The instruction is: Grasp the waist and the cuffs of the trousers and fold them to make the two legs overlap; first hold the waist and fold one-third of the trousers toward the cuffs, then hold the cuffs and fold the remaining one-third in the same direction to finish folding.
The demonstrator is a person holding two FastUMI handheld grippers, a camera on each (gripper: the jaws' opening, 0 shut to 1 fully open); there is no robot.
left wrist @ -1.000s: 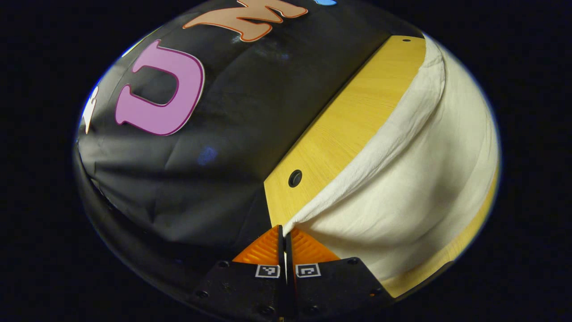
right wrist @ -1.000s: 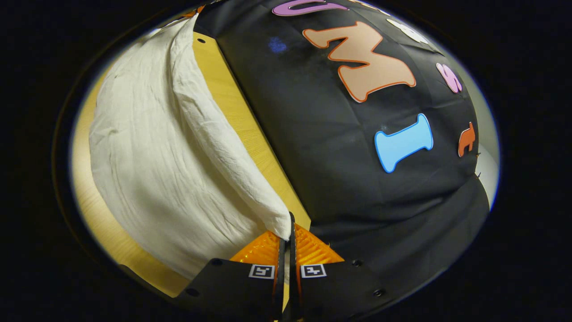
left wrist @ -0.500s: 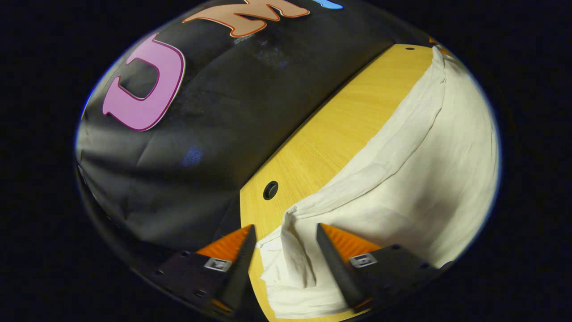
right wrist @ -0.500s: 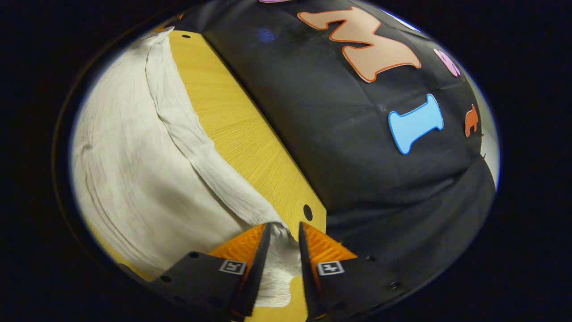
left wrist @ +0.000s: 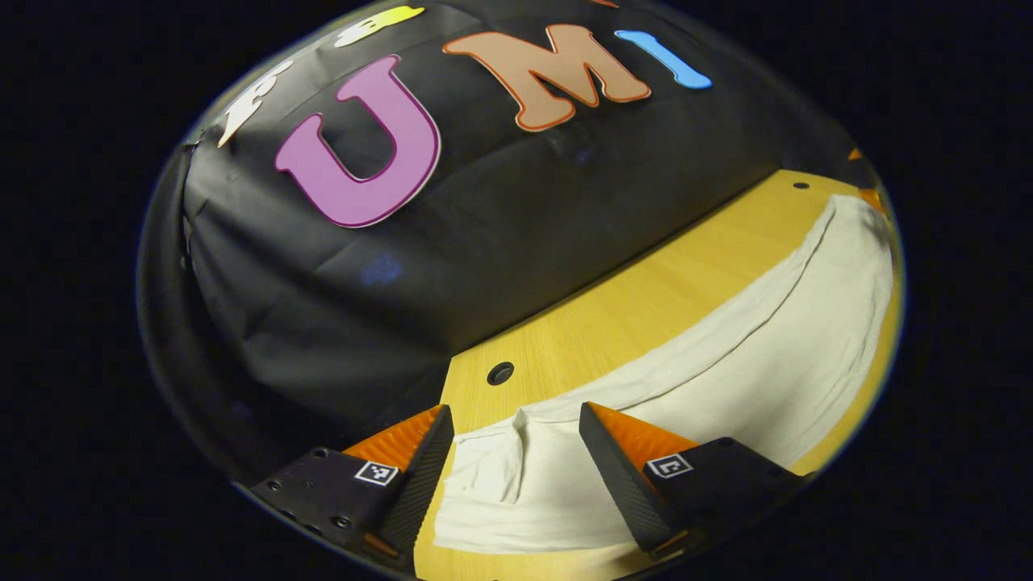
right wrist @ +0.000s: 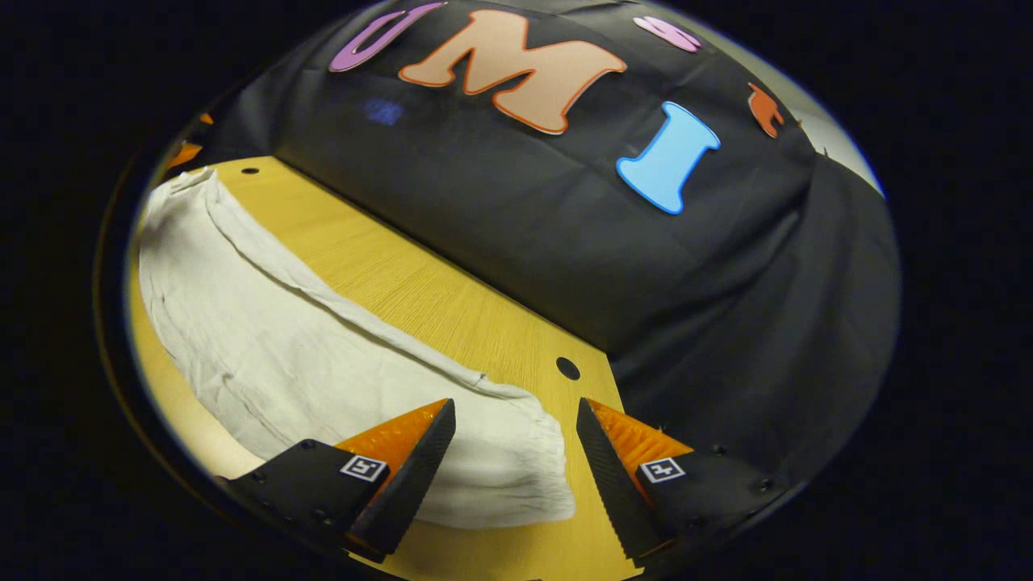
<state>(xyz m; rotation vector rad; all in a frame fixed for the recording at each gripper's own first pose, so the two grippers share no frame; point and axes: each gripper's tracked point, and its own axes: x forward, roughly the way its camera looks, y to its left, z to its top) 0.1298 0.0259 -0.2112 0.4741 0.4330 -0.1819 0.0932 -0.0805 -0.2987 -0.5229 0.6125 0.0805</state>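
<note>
Lying flat along the wooden table point(left wrist: 646, 307), the cream trousers point(left wrist: 759, 379) are showing their long-side fold laid down, so the leg-over-leg step is looking finished and the thirds are coming next. By my judgement, that next move is calling for both grippers to take the waist end and carry it a third of the way toward the cuffs; which end is the waist I cannot tell for sure, though the gathered end in the right gripper view is hinting at it.

In the left gripper view, the left gripper point(left wrist: 512, 448) is standing with its jaws wide apart, one end of the cloth lying between them on the table, untouched.

In the right gripper view, the right gripper point(right wrist: 516, 444) is likewise gaping, hovering over the gathered end of the trousers point(right wrist: 339, 379), gripping nothing.
</note>
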